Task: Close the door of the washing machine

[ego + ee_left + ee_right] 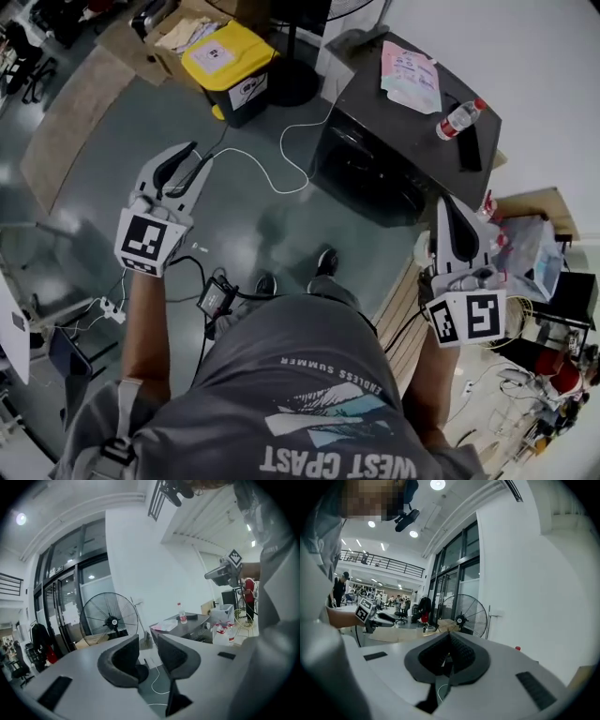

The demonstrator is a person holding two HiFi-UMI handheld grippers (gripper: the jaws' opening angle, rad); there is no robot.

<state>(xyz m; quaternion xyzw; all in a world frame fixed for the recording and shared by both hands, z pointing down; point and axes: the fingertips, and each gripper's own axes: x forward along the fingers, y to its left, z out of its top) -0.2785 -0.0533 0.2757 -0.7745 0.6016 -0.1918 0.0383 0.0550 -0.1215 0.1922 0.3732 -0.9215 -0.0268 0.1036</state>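
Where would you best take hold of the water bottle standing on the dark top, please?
Probably its clear body below the red cap, approached level from the side: the water bottle stands upright on the dark top. A black item lies close by, so avoid that side.

Head view steeply down — 2 gripper views level, sharing fan (108, 620).

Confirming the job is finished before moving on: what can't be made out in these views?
- Head view: dark grey boxy washing machine; steep angle and shadow, whether it is closed is unclear.
- Left gripper view: its front, small and partly behind the grey left gripper.
- Right gripper view: machine hidden behind the grey right gripper.
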